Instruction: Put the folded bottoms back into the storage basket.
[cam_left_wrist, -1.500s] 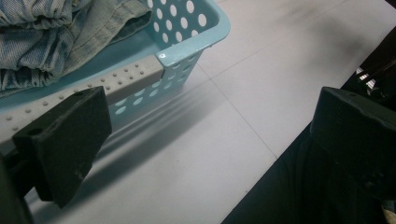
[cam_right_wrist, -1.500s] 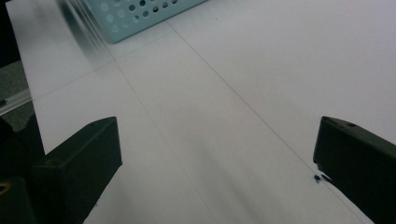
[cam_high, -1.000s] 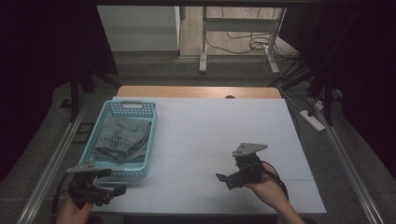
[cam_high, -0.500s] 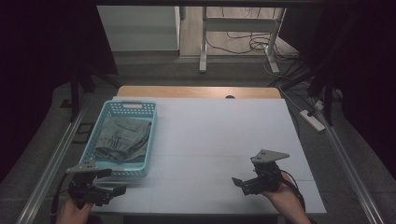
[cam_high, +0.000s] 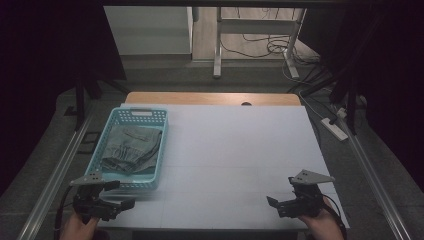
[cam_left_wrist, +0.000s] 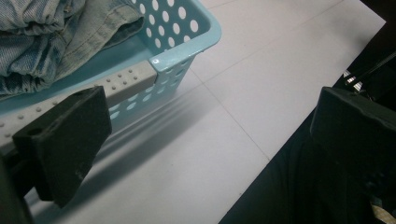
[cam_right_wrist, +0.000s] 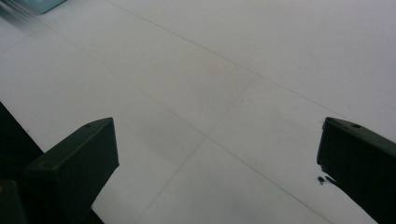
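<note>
- The folded denim garment (cam_high: 131, 150) lies inside the light blue basket (cam_high: 161, 150), which stands on the left half of the white counter (cam_high: 240, 150), its near end close to the near edge.
- The left gripper (cam_high: 112, 204) hovers just beside the basket's near right corner, fingers spread wide and holding nothing; in the left gripper view the denim (cam_left_wrist: 51, 28) shows bunched folds and a gathered waistband behind the perforated basket wall (cam_left_wrist: 173, 51).
- The right gripper (cam_high: 280, 205) sits at the near right of the counter, well apart from the basket, fingers likewise spread over bare surface.
- The denim looks soft and limp, fairly heavy for cloth, not slippery and not fragile; it will likely sag and unfold when lifted.
- A thick fold or the waistband seems the best place to pinch, since one thin layer may slide out.
- The basket looks light and stiff, and may shift if the cloth drags on its wall.
</note>
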